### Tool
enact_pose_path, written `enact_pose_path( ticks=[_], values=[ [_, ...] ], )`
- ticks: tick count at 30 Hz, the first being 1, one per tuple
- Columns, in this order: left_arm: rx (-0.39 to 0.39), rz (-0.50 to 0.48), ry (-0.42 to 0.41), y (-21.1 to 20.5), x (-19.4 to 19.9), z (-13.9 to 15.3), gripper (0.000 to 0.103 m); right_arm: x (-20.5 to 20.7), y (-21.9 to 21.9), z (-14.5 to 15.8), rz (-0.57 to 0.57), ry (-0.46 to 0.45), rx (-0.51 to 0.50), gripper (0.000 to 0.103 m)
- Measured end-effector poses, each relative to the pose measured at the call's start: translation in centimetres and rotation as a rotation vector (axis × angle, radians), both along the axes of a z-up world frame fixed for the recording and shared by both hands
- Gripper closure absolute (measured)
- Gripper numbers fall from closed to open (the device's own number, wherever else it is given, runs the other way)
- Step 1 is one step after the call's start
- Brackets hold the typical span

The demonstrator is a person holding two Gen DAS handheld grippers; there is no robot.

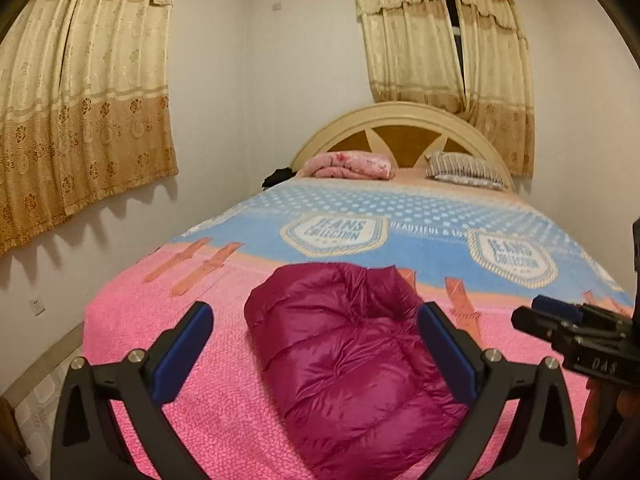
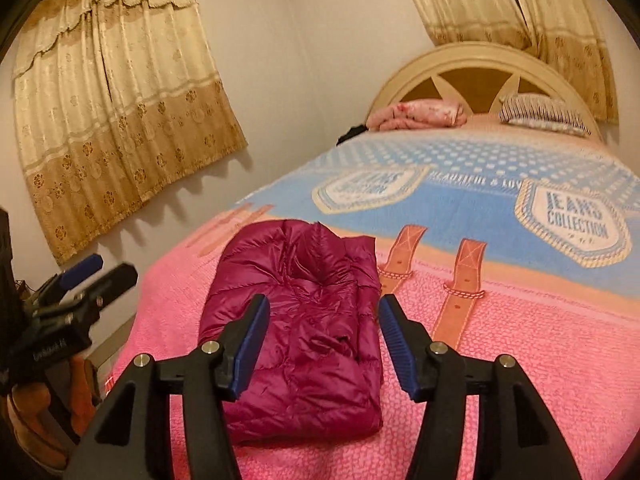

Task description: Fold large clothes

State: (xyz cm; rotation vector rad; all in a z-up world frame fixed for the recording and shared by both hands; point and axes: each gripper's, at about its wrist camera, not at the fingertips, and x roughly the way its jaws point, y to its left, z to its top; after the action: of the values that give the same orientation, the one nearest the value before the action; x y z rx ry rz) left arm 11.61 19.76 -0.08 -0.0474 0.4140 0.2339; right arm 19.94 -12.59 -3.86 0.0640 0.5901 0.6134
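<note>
- My left gripper point(image 1: 316, 344) hangs above the near end of the bed point(image 1: 132, 320), jaws spread as wide as they go, nothing in them.
- The magenta puffer jacket point(image 1: 352, 352) lies folded into a compact bundle on the pink part of the bedspread, near the foot edge, left of the printed belt straps point(image 2: 432, 276).
- I reckon it's light, squashy and slick-shelled, so it'll spring back open. I'd pinch through all layers at a folded edge or corner, not the puffy middle.
- My right gripper point(image 2: 324, 344) is empty too, jaws parted, hovering over the jacket's right side.
</note>
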Motion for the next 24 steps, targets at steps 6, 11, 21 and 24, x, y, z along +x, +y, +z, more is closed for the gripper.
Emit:
enact_pose_path(
  ticks=[6,11,21,24],
  values=[
    [0.016,-0.009,-0.012,-1.1,-0.5,0.2,0.000,-1.1,-0.4,1.1,-0.007,-0.031,0.008,0.043],
    [0.011,-0.008,-0.014,-1.2,-0.7,0.2,0.000,-1.4,-0.9,1.4,-0.015,-0.036,0.018,0.043],
    [0.019,-0.009,-0.020,-2.2,-1.1,0.3,0.000,-1.5,-1.2,1.3,-0.022,-0.018,0.025,0.042],
    [0.018,-0.004,-0.021,-2.4,-1.2,0.3,0.000,-1.6,-1.2,1.3,-0.023,-0.022,0.025,0.042]
  ],
)
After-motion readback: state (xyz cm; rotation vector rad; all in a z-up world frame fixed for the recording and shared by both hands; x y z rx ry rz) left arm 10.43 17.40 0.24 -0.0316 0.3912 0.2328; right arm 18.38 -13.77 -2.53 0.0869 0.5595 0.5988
